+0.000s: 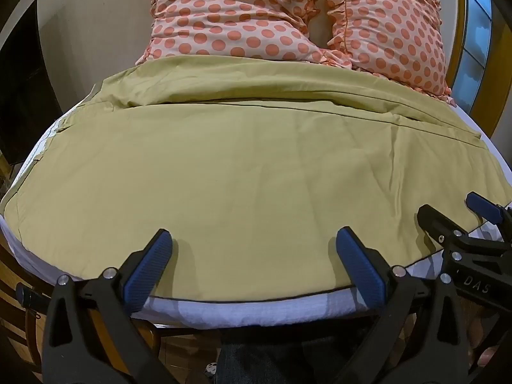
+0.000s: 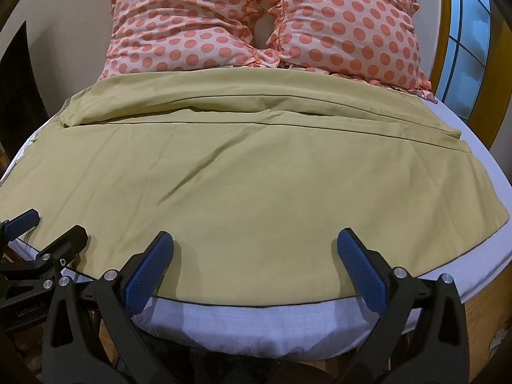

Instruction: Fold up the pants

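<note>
Olive-yellow pants (image 1: 243, 166) lie spread flat across a white bed, also in the right wrist view (image 2: 256, 172). A folded layer with a seam runs across the far part (image 2: 224, 108). My left gripper (image 1: 254, 240) is open and empty, with its blue pads over the near hem. My right gripper (image 2: 256, 241) is open and empty over the near hem further right. The right gripper shows at the right edge of the left wrist view (image 1: 454, 214). The left gripper shows at the left edge of the right wrist view (image 2: 54, 224).
Two pink polka-dot pillows (image 2: 198, 22) (image 2: 348, 28) lean at the head of the bed. The white mattress edge (image 2: 256, 323) is just below the grippers. A window (image 2: 464, 38) is at the right, a dark panel (image 1: 19, 96) at the left.
</note>
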Tool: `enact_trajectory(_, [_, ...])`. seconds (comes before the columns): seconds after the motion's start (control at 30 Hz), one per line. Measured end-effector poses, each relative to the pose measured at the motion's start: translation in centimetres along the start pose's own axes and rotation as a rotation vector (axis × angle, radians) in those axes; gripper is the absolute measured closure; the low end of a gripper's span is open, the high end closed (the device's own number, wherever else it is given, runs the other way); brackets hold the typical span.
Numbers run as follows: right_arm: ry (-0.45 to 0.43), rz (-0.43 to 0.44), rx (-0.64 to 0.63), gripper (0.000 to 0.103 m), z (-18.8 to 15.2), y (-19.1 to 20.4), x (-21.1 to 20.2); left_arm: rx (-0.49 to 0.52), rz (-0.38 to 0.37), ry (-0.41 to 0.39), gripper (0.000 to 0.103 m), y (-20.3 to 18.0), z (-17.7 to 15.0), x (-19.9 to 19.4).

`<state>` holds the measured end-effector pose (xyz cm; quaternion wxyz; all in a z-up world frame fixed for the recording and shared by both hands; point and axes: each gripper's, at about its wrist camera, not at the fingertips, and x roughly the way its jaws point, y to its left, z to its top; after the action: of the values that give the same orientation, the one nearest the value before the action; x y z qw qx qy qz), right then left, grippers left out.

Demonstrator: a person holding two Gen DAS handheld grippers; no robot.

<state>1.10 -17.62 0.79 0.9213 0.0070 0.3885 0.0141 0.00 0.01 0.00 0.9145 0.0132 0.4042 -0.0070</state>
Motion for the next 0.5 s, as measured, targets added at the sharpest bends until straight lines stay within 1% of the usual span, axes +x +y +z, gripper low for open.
enact_trajectory(0.5, [-0.003, 0.0, 0.0, 0.001, 0.0, -0.01, -0.01, 0.002, 0.002, 0.0, 0.002, -0.01, 0.0, 0.0])
